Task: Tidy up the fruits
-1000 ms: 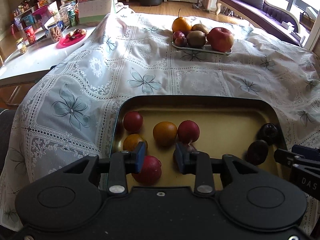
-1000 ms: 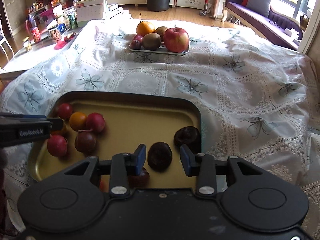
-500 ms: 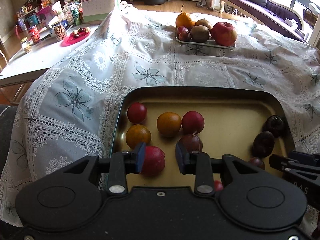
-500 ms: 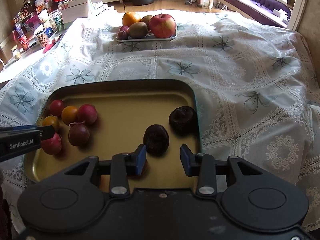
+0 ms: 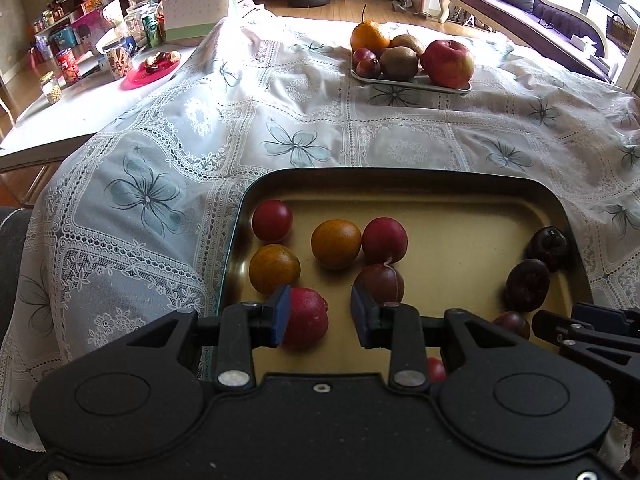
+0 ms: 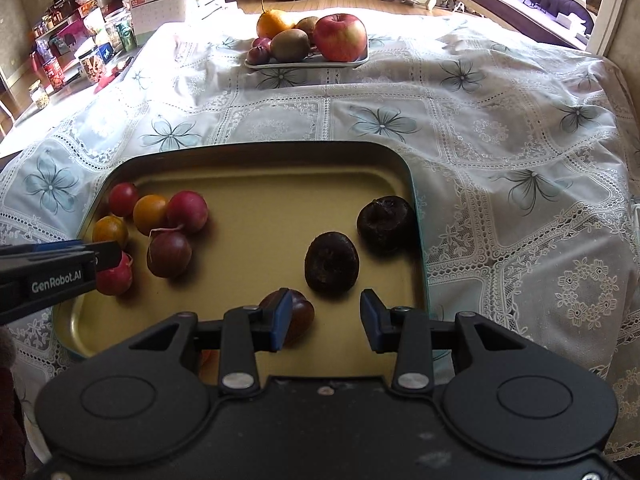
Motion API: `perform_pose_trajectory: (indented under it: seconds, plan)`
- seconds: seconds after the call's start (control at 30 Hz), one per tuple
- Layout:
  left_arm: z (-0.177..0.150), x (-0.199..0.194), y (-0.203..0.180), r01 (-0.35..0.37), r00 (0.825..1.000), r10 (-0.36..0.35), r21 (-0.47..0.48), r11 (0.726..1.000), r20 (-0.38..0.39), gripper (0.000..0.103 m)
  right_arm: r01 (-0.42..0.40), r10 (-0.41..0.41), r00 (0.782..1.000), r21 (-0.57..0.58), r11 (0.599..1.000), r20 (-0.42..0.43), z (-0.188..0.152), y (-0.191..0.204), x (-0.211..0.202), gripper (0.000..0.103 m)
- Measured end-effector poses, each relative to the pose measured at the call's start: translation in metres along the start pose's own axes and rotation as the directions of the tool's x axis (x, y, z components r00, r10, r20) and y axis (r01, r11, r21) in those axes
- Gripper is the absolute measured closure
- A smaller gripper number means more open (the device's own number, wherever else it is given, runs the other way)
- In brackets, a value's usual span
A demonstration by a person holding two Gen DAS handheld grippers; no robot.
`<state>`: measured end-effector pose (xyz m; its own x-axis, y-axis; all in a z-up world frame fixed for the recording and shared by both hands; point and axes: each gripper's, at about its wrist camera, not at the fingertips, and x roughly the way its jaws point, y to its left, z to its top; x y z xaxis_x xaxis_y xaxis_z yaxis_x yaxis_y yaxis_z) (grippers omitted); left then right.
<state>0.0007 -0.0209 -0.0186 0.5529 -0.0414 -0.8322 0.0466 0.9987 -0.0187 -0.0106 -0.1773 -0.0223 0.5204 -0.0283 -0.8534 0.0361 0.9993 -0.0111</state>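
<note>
Both grippers have backed away toward six o'clock, baring more of the gold rectangular metal tray [image 5: 460, 200]. The left gripper [image 5: 320, 314], jaws released, has a round red fruit [image 5: 306, 318] against its nine-o'clock pad. The right gripper [image 6: 326, 316], also released, now trails the wrinkled dark fruit [image 6: 331, 262] at twelve o'clock. Sorting looks barely started.

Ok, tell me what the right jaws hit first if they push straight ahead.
Probably the nearer dark fruit, which lies just ahead of the open right gripper in the gold tray. A dark red fruit beside its left jaw might brush first; depth is unclear.
</note>
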Motion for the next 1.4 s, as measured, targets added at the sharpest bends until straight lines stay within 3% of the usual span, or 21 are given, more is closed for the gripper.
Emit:
perform_pose_trajectory:
  seconds: [1.4]
  plan:
    - [-0.001, -0.0009, -0.0001, 0.018, 1.0, -0.018, 0.005, 1.0, 0.006, 0.061, -0.001, 0.001, 1.0, -0.004, 1.0, -0.001, -0.0003, 0.0017, 0.0018, 0.063]
